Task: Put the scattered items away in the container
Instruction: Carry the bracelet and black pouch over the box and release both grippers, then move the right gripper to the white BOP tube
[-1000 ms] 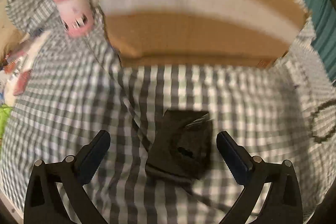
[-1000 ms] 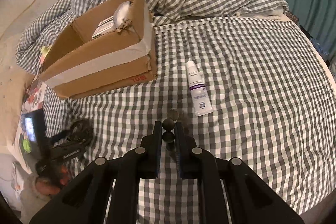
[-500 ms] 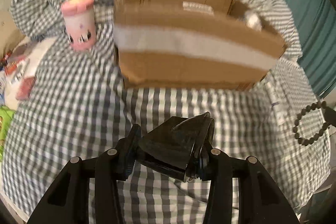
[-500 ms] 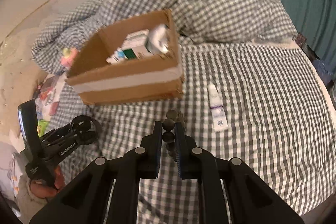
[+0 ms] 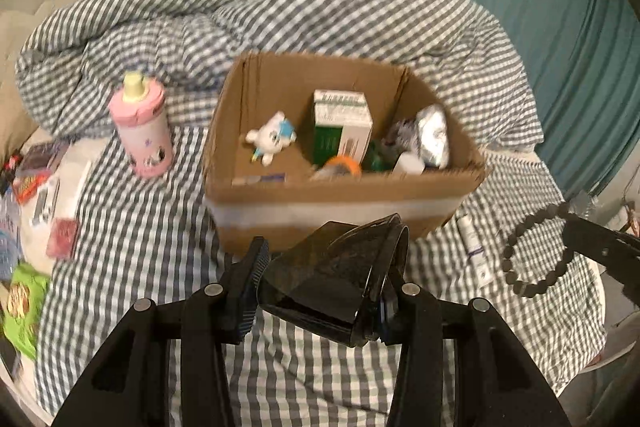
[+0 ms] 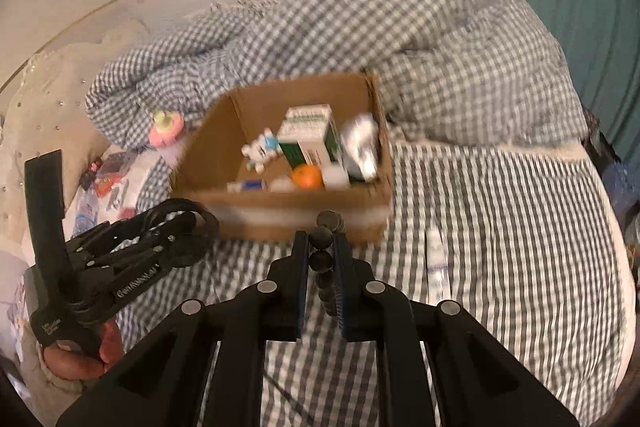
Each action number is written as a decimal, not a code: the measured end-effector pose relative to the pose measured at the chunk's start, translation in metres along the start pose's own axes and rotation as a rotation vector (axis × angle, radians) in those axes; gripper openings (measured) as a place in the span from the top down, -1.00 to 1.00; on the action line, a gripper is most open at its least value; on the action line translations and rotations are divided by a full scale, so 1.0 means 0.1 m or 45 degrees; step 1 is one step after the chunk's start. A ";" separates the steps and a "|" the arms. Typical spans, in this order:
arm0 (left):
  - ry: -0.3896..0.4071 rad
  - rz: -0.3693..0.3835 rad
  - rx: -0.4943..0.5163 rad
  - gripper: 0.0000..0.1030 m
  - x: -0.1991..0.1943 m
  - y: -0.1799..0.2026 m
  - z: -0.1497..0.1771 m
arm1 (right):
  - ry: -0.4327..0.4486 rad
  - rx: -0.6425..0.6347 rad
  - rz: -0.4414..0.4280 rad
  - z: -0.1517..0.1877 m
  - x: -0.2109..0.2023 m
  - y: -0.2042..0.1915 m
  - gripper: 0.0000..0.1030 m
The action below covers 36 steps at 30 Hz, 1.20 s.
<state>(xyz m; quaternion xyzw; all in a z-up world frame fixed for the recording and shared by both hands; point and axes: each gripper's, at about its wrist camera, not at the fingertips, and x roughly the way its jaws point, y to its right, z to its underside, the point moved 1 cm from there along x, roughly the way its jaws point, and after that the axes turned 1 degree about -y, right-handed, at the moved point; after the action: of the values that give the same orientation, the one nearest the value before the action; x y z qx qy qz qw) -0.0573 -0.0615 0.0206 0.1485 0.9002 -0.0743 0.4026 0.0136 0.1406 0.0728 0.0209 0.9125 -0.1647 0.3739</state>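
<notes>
Grey-and-white checked bedding [image 5: 132,239] covers the bed, with a rumpled duvet of the same check [image 6: 460,39] heaped behind an open brown cardboard box [image 5: 340,191] banded with pale tape. Inside the box lie a small white plush toy [image 5: 272,141], a green-and-white carton [image 5: 342,131], an orange roll [image 6: 306,175] and a crinkled silver packet [image 5: 432,135]. The left gripper [image 5: 320,287] has its fingers closed on a glossy black wedge-shaped plastic case [image 5: 332,279], held in the air just in front of the box's near wall. The right gripper [image 6: 322,259] has its fingers pinched narrowly on a dark beaded bracelet [image 5: 536,251], which hangs as a loop, also short of the box. A pink bottle with a yellow cap [image 5: 142,131] stands upright just left of the box, and a white tube with purple print [image 6: 436,263] lies on the bedding to its right. Colourful packets [image 5: 36,187] clutter the bed's left edge.
</notes>
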 end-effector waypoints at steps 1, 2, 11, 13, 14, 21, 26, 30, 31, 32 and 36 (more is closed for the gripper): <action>0.004 -0.003 0.006 0.11 -0.01 0.02 -0.08 | 0.017 -0.016 -0.005 -0.11 -0.01 -0.03 0.78; 0.009 -0.007 0.006 0.11 -0.02 0.02 -0.17 | 0.032 -0.030 -0.008 -0.21 -0.01 -0.06 0.78; 0.025 -0.094 -0.016 0.11 0.28 -0.03 -0.98 | 0.012 -0.085 0.039 -0.93 0.53 -0.14 0.78; -0.002 -0.100 -0.023 0.11 0.43 -0.02 -1.02 | -0.002 -0.072 0.049 -0.96 0.73 -0.12 0.77; -0.012 -0.105 -0.026 0.11 0.50 -0.02 -1.04 | -0.013 -0.074 0.051 -0.98 0.82 -0.10 0.50; -0.055 -0.194 0.018 -0.95 0.82 0.01 -0.96 | 0.061 -0.055 0.161 -0.89 0.85 0.09 -0.64; -0.061 -0.188 0.033 -0.95 0.80 0.06 -0.95 | 0.062 0.022 0.158 -0.89 0.71 0.29 -0.64; -0.042 -0.192 0.047 -0.95 0.66 0.14 -0.92 | 0.077 0.051 0.173 -0.82 0.53 0.35 -0.64; -0.040 -0.191 0.050 -0.95 0.61 0.16 -0.90 | 0.084 0.056 0.181 -0.78 0.45 0.37 -0.64; -0.033 -0.192 0.055 -0.95 0.54 0.19 -0.88 | 0.083 0.057 0.193 -0.74 0.38 0.38 -0.64; 0.011 -0.186 0.071 -0.95 0.21 0.26 -0.80 | 0.106 0.066 0.208 -0.56 0.03 0.41 -0.64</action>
<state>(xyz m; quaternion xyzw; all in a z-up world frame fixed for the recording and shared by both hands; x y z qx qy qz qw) -0.1186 -0.0125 0.0581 0.0941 0.9079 -0.1279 0.3879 -0.0197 0.1968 0.0968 0.1118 0.9179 -0.1563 0.3473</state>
